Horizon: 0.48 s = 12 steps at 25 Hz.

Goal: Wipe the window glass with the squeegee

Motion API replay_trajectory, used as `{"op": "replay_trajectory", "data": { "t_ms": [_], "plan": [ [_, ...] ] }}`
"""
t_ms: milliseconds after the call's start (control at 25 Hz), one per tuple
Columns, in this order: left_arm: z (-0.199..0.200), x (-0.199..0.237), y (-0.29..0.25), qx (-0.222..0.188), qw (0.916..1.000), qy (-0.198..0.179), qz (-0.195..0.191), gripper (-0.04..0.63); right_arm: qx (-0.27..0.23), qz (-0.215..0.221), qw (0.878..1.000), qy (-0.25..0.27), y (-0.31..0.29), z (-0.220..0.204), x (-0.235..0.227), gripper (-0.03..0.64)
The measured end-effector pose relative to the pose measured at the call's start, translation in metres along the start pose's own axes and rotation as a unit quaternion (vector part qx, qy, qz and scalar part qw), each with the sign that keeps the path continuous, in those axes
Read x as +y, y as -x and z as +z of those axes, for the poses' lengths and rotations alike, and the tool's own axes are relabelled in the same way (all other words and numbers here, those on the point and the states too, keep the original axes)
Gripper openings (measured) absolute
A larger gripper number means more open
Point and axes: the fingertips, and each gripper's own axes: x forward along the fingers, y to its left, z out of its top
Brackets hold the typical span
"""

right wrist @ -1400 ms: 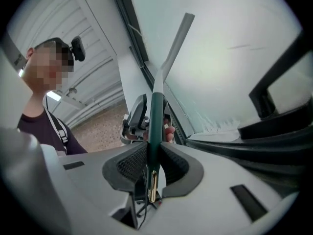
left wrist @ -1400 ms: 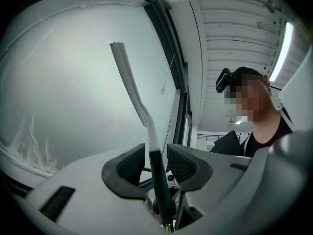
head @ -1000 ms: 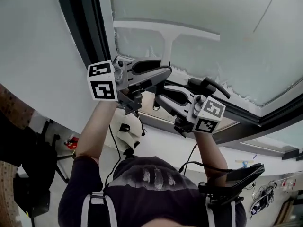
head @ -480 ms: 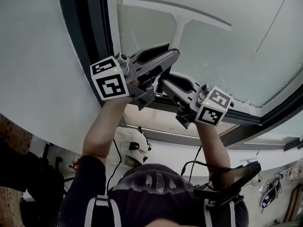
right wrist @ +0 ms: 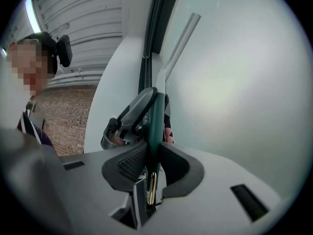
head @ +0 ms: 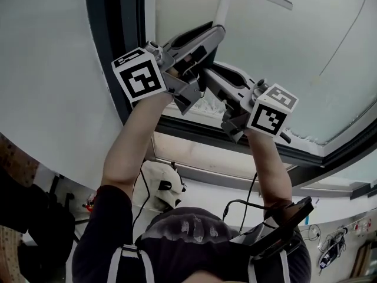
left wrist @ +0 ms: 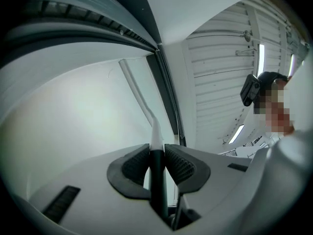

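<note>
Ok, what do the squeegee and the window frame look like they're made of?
Squeegee: pale and matte, with blade bar and neck flowing as one moulded piece, so probably plastic. Its handle is dark and smooth, plastic or rubber; I can't tell which. Window frame: dark, even, slightly glossy straight profiles, likely painted or coated metal.

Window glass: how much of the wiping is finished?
Done: unclear; the window glass looks evenly hazy. In hand: the left hand-held gripper and right hand-held gripper both clamp the squeegee, its blade high on the pane. Left: white residue lines the lower edge.
</note>
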Motion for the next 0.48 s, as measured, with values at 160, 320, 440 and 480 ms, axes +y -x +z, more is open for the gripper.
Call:
{"op": "replay_trajectory", "data": {
  "t_ms": [160, 320, 440, 480],
  "plan": [
    [-0.0013, 0.0104, 0.0022, -0.011, 0.9998, 0.010, 0.010, 0.100, -0.005, -0.012, 1.000, -0.009, 0.0040, -0.0017, -0.0098, 0.086],
    [-0.0016, 0.0112, 0.0023, -0.015, 0.9998, 0.008, 0.011, 0.100, -0.019, -0.014, 1.000, -0.012, 0.0044, -0.0003, -0.0117, 0.086],
    [-0.0007, 0.0119, 0.0028, -0.017, 0.9998, 0.003, 0.012, 0.100, -0.030, -0.013, 0.999, -0.020, 0.0036, 0.0002, -0.0121, 0.086],
    [-0.0006, 0.0111, 0.0026, -0.016, 0.9998, 0.003, 0.011, 0.100, -0.036, -0.009, 0.999, -0.026, 0.0032, 0.0005, -0.0109, 0.086]
  ]
}}
